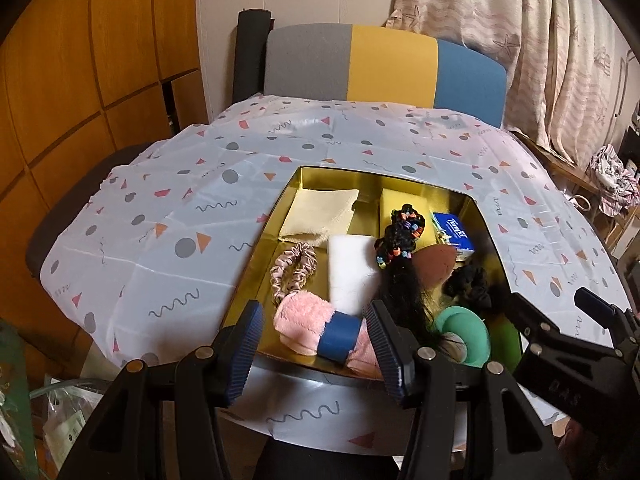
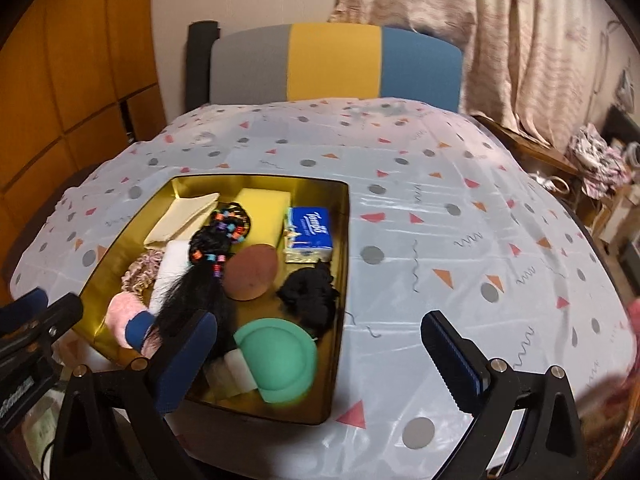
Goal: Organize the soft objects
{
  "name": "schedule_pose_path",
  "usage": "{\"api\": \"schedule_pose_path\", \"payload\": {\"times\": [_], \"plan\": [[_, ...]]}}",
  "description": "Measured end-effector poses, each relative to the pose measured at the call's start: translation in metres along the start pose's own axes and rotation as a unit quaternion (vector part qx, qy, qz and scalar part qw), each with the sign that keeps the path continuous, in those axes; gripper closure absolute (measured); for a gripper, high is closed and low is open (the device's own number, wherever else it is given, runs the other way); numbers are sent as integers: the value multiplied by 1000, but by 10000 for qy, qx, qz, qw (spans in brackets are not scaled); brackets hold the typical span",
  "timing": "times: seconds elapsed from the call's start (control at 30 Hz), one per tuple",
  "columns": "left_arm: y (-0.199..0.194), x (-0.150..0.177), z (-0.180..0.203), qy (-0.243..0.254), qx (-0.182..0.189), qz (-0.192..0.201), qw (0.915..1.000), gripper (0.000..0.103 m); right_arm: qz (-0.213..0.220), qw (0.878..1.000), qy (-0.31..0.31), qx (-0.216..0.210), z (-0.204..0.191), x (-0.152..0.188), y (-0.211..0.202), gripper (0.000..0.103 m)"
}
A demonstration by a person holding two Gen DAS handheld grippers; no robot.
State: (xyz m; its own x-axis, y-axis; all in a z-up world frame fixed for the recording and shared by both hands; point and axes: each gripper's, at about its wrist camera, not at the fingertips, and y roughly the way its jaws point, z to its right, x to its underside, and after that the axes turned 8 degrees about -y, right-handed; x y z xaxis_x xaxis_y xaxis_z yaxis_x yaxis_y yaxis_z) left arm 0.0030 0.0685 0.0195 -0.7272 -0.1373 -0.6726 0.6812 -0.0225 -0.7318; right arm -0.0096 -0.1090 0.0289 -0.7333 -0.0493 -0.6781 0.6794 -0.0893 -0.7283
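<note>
Left wrist view: left gripper and right gripper hang with jaws apart, seemingly above the gold tray.

A black hair braid with coloured beads covered part of the white foam block and the round brown pad. The right wrist view was blurred near the round green silicone lid, where a pale object stayed unidentifiable.

A surface draped in a white cloth printed with triangles and dots carries one gold tray directly.
</note>
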Motion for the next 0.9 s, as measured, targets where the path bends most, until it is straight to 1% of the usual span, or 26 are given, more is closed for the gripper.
{"api": "schedule_pose_path", "payload": {"times": [0.27,0.37,0.9], "plan": [[-3,6,6,158,-132,-2,9998,49,5,9999,-89,68,-3,-1,-5,0],[0,6,6,147,-73,-70,9998,49,-12,10000,-62,6,-5,-1,-6,0],[5,10,7,214,-7,-195,9996,49,-45,9999,36,-104,-4,-1,-5,0]]}}
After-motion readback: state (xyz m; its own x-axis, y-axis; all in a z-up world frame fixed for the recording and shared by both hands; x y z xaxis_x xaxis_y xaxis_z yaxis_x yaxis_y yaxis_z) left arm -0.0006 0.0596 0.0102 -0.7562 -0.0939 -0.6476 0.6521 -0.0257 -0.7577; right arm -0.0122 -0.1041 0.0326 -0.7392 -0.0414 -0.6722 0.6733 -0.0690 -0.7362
